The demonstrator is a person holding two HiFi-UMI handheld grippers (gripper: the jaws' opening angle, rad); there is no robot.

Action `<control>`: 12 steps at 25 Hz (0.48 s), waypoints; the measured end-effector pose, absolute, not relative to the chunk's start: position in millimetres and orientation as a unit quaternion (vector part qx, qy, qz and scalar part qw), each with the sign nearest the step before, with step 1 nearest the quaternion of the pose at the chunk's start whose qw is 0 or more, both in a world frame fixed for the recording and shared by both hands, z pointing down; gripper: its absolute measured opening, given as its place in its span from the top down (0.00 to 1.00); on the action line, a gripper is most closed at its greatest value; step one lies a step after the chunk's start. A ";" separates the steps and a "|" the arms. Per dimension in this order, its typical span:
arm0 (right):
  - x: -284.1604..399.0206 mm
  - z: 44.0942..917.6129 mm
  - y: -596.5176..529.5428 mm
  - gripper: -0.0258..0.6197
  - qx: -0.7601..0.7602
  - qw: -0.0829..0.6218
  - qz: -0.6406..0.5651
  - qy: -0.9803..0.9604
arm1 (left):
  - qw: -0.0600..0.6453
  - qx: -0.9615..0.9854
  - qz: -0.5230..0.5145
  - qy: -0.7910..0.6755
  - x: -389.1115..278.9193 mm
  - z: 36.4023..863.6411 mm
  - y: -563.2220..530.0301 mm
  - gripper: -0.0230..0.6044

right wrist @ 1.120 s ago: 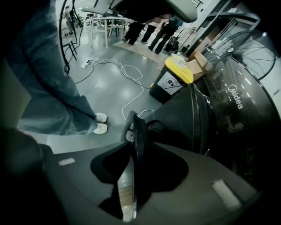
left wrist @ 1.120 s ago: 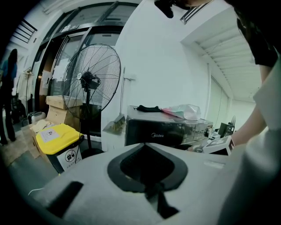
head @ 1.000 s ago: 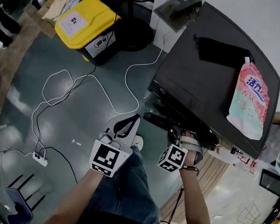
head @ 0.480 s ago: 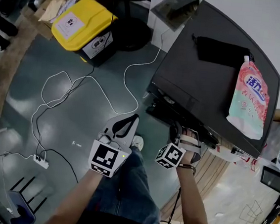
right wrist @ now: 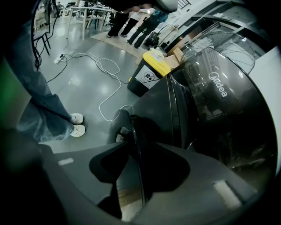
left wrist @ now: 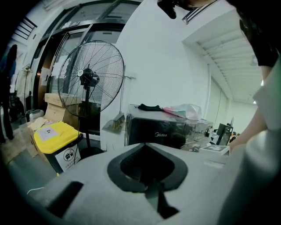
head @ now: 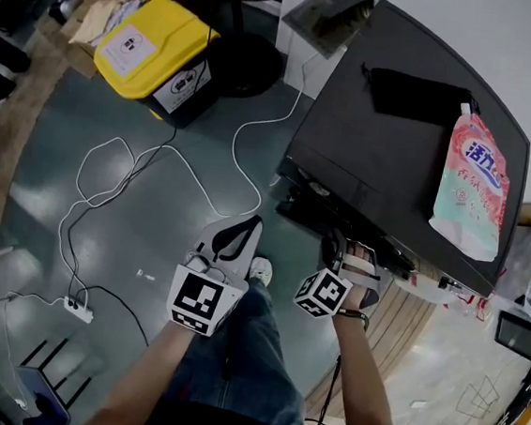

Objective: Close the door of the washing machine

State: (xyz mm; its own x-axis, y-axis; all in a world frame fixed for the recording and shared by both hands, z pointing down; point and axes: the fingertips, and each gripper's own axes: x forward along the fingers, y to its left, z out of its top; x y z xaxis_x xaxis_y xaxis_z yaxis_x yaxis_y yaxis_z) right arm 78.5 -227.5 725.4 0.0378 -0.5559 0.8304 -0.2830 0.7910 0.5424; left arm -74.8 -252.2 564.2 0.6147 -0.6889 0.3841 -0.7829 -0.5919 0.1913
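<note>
As right gripper [right wrist: 133,129] jaws spread, door [right wrist: 156,110] stands between.

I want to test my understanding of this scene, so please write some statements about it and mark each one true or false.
1. A pink and white pouch lies on top of the washing machine. True.
2. The bin on the floor has a red lid. False: its lid is yellow.
3. The left gripper touches the washing machine. False: it is held apart from it, with its jaws together on nothing.
4. The edge of the door stands between the jaws of the right gripper. True; those jaws have just been opening.
</note>
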 end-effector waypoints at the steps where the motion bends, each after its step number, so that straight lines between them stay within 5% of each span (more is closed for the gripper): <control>1: 78.7 725.5 -227.7 0.69 0.308 0.651 -0.101 -0.686 | 0.173 0.882 0.136 -0.417 -74.9 564.4 -252.5 0.95; 12: 78.9 717.1 -226.2 0.71 0.337 0.633 -0.112 -0.688 | 0.170 0.882 0.137 -0.416 -73.9 563.1 -256.4 0.95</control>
